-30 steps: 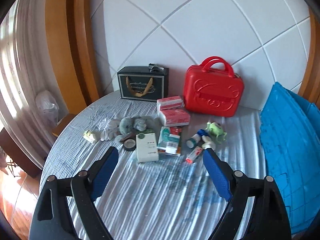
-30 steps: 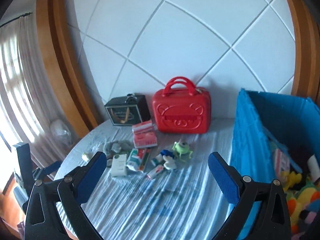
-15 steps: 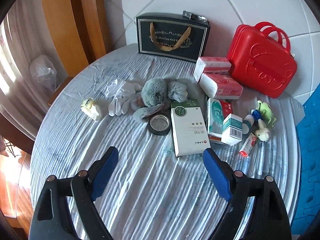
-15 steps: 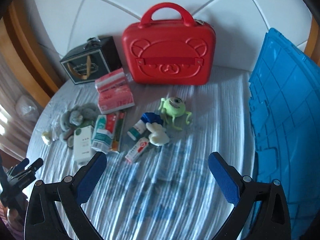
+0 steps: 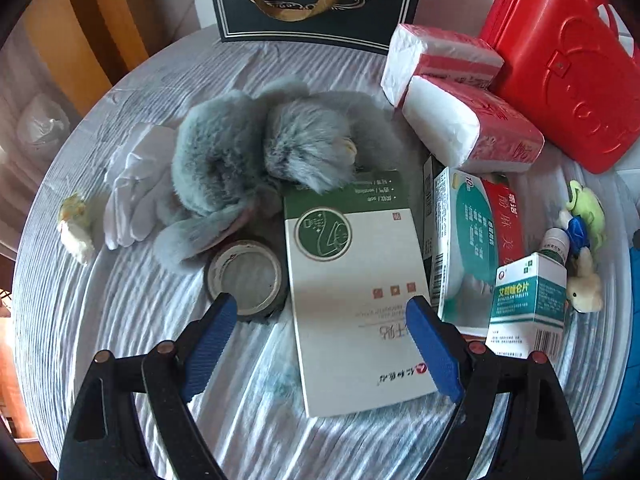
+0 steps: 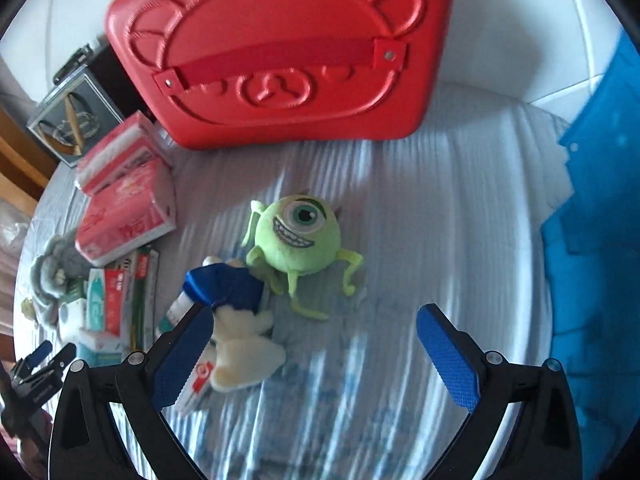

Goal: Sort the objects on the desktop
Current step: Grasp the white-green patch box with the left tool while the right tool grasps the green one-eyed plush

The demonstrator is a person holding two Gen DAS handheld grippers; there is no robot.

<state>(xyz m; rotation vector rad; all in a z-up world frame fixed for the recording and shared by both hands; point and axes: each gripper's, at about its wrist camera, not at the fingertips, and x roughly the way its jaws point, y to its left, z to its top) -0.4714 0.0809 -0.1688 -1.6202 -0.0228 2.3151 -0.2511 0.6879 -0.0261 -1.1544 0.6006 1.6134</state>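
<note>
Both claws stand wide open and hold nothing. The left claw [image 5: 318, 336] hangs over the near end of the flat white-and-green box [image 5: 352, 292], which lies well in front of the red case [image 5: 560, 64], just beside the tape roll [image 5: 244, 278]. To grip well, straddle the box's long edges and keep clear of the roll. The right claw [image 6: 316, 344] hovers just short of the green one-eyed toy [image 6: 298, 238] (soft, so pinch its body). The red case is closed, contents hidden. The blue bin [image 6: 596, 248], right of the case, shows only its wall.
</note>
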